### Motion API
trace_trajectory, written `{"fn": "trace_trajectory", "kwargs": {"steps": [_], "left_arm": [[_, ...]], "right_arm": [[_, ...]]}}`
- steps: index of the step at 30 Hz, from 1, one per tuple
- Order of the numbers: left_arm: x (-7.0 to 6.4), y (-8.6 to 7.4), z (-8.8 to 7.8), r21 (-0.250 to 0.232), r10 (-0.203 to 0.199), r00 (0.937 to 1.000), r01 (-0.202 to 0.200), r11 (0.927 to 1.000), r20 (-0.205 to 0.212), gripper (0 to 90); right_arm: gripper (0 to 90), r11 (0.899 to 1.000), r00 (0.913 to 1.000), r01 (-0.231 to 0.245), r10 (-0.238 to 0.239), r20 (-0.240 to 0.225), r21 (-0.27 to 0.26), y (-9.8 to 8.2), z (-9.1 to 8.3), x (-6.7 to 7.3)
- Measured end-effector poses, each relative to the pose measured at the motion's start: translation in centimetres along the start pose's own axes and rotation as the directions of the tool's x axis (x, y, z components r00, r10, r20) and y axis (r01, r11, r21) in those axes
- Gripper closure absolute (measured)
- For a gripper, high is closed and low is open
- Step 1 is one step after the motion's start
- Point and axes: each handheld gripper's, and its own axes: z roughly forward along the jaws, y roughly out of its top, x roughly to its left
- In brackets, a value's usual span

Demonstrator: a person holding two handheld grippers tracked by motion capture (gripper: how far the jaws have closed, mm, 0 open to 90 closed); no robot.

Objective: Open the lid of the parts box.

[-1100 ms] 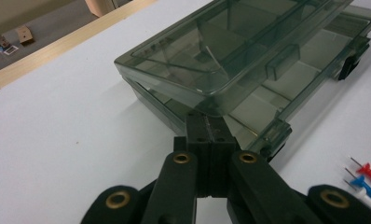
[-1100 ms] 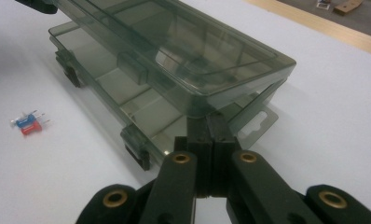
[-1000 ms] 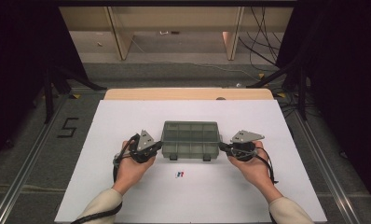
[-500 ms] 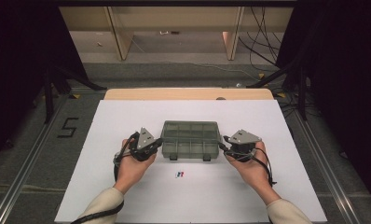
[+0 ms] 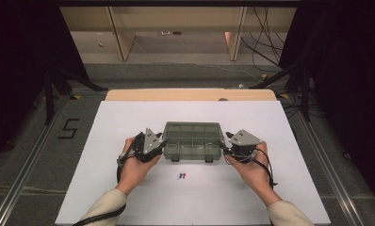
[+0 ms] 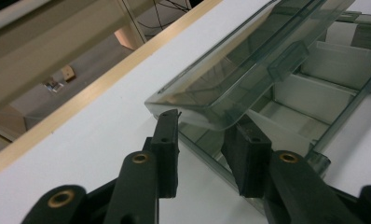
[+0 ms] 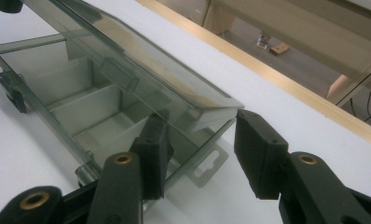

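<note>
We see a clear grey-green compartment box [image 5: 193,140] lying near the middle of the white table [image 5: 129,117], its lid [image 6: 249,65] lifted partway off the tray. At nine o'clock of the box in the high view sits our left gripper [image 5: 158,145], and at three o'clock our right gripper [image 5: 226,146], each at one short end of the box. In the left gripper view, the left gripper's [image 6: 207,149] jaws have just been opening; they stand apart with the lid's corner between them, and we cannot tell whether either pad touches it. In the right gripper view, the right gripper's [image 7: 203,151] jaws have likewise just been opening; one pad sits down inside the tray's end, the other stands clear of the lid corner, gripping nothing. A small red and blue mark [image 5: 181,176] lies on the table at six o'clock of the box.
</note>
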Motion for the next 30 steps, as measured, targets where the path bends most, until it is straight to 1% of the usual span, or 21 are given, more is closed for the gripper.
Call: {"fn": "trace_trajectory", "kwargs": {"steps": [1,2,3,4,6,8,9,10,12,13,14,16,18,19,21,22,23,28,29,30], "left_arm": [[0.0,0.2,0.0,-0.008,0.010,0.9998,-0.010,0.9999,-0.015,67.5],[-0.1,0.3,0.1,-0.014,0.033,0.9989,-0.034,0.9993,-0.034,68.2],[-0.1,0.5,0.1,-0.014,0.059,0.9973,-0.059,0.9981,-0.044,69.1],[-0.2,0.5,0.1,-0.019,0.069,0.9962,-0.071,0.9973,-0.052,69.7],[-0.1,0.6,0.1,-0.023,0.071,0.9956,-0.072,0.9971,-0.061,71.0],[0.0,0.5,0.1,-0.031,0.058,0.9961,-0.061,0.9977,-0.066,73.4],[0.1,0.5,0.1,-0.032,0.047,0.9967,-0.049,0.9983,-0.067,74.3],[0.2,0.6,0.1,-0.033,0.048,0.9965,-0.051,0.9982,-0.069,74.8],[0.2,0.7,0.1,-0.041,0.041,0.9964,-0.044,0.9982,-0.074,75.6],[0.3,0.8,0.1,-0.043,0.048,0.9958,-0.051,0.9978,-0.078,75.9],[0.3,0.9,0.2,-0.046,0.036,0.9963,-0.040,0.9981,-0.078,76.2],[0.4,1.0,0.3,-0.049,0.043,0.9949,-0.047,0.9977,-0.091,77.1],[0.4,1.1,0.3,-0.053,0.046,0.9938,-0.052,0.9972,-0.101,77.6],[0.4,1.1,0.3,-0.055,0.044,0.9937,-0.050,0.9972,-0.103,77.9],[0.5,1.2,0.4,-0.056,0.042,0.9938,-0.048,0.9973,-0.104,78.4],[0.6,1.2,0.4,-0.059,0.038,0.9938,-0.045,0.9973,-0.104,78.7],[0.7,1.3,0.5,-0.067,0.050,0.9941,-0.056,0.9961,-0.096,79.0],[1.0,1.7,0.6,-0.081,0.033,0.9945,-0.041,0.9959,-0.099,79.9],[1.0,1.7,0.7,-0.083,0.027,0.9948,-0.035,0.9960,-0.099,80.2],[1.1,1.8,0.7,-0.083,0.029,0.9946,-0.037,0.9959,-0.100,80.3]], "right_arm": [[56.6,1.000,1.0000,0.001,-0.001,0.000,-0.003,0.0,0.0,0.0],[56.9,1.000,1.0000,-0.009,0.009,0.001,-0.006,0.0,0.0,0.0],[57.3,1.000,0.9999,-0.013,0.013,0.011,-0.015,0.0,0.1,-0.1],[57.5,1.000,0.9998,-0.020,0.020,0.006,-0.012,0.1,0.1,-0.1],[58.4,1.000,0.9997,-0.023,0.023,0.009,-0.016,0.2,0.2,-0.1],[59.4,0.999,0.9997,-0.023,0.023,0.012,-0.024,0.3,0.3,-0.1],[59.9,0.999,0.9996,-0.016,0.017,0.023,-0.031,0.4,0.3,-0.2],[60.4,1.000,0.9997,-0.015,0.016,0.018,-0.027,0.5,0.3,-0.2],[61.5,0.999,0.9995,-0.015,0.016,0.026,-0.033,0.6,0.4,-0.2],[62.0,0.999,0.9994,-0.015,0.017,0.031,-0.039,0.7,0.4,-0.2],[62.3,0.999,0.9992,-0.014,0.016,0.037,-0.040,0.8,0.5,-0.2],[63.3,0.999,0.9983,-0.008,0.011,0.058,-0.047,1.0,0.6,-0.2],[65.0,0.999,0.9981,-0.013,0.016,0.059,-0.046,1.1,0.7,-0.2],[66.1,0.999,0.9976,-0.003,0.007,0.069,-0.054,1.2,0.7,-0.2],[68.0,0.998,0.9968,-0.003,0.008,0.079,-0.059,1.3,0.9,-0.2],[68.9,0.999,0.9971,-0.012,0.016,0.074,-0.051,1.3,0.9,-0.1],[69.9,0.998,0.9968,-0.013,0.017,0.079,-0.053,1.4,1.0,-0.1],[74.6,0.997,0.9944,-0.015,0.022,0.103,-0.071,1.8,1.1,-0.1],[75.3,0.997,0.9926,-0.009,0.019,0.120,-0.078,1.9,1.1,-0.1],[75.9,0.997,0.9926,-0.016,0.025,0.119,-0.077,1.9,1.2,-0.1]]}}
